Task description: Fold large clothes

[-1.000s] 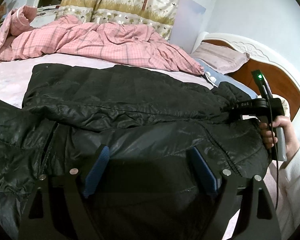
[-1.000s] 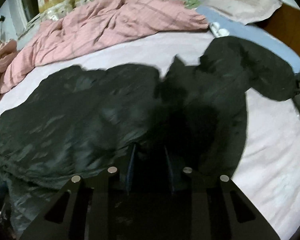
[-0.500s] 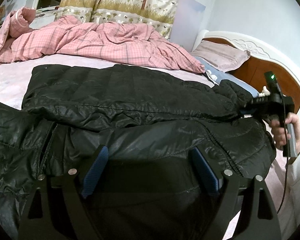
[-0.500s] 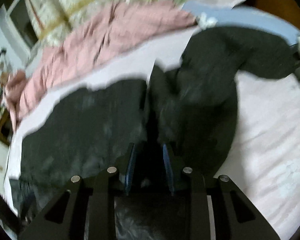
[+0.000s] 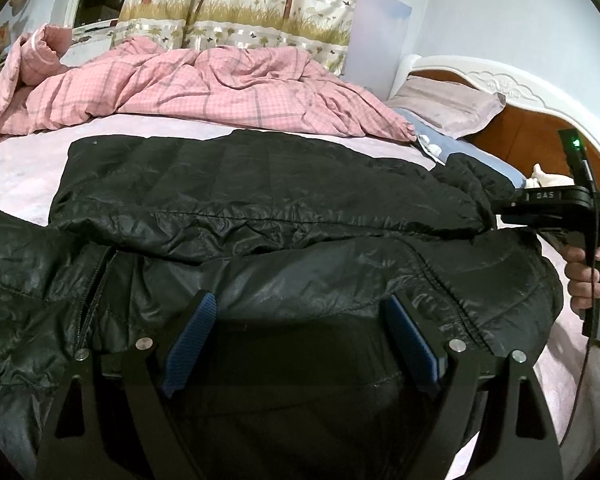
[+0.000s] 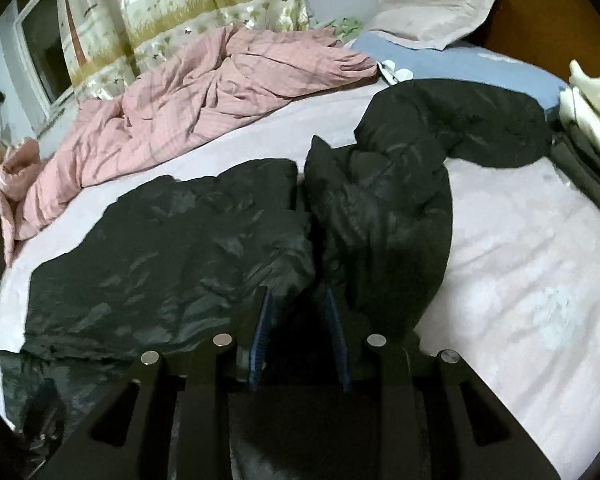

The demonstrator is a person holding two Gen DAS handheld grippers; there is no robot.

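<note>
A large black puffer jacket (image 5: pixel 260 208) lies across the bed, one side folded over its body. My left gripper (image 5: pixel 300 304) is open, with its blue pads just above the jacket's near half. My right gripper (image 6: pixel 298 300) is shut on a fold of the jacket (image 6: pixel 180 248) near its collar end and holds it a little off the sheet. In the left wrist view the right gripper's black body (image 5: pixel 552 208) sits at the jacket's right end. The jacket's hood (image 6: pixel 480 124) trails toward the pillows.
A crumpled pink checked duvet (image 5: pixel 204 92) lies along the far side of the pale pink sheet (image 6: pixel 520 260). Pillows (image 5: pixel 448 108) and a white and wood headboard (image 5: pixel 540 120) stand at the right. A patterned curtain (image 5: pixel 240 4) hangs behind.
My right gripper has moved right and back with the jacket's end in it, drawing that end out. My left gripper has stayed open over the jacket.
</note>
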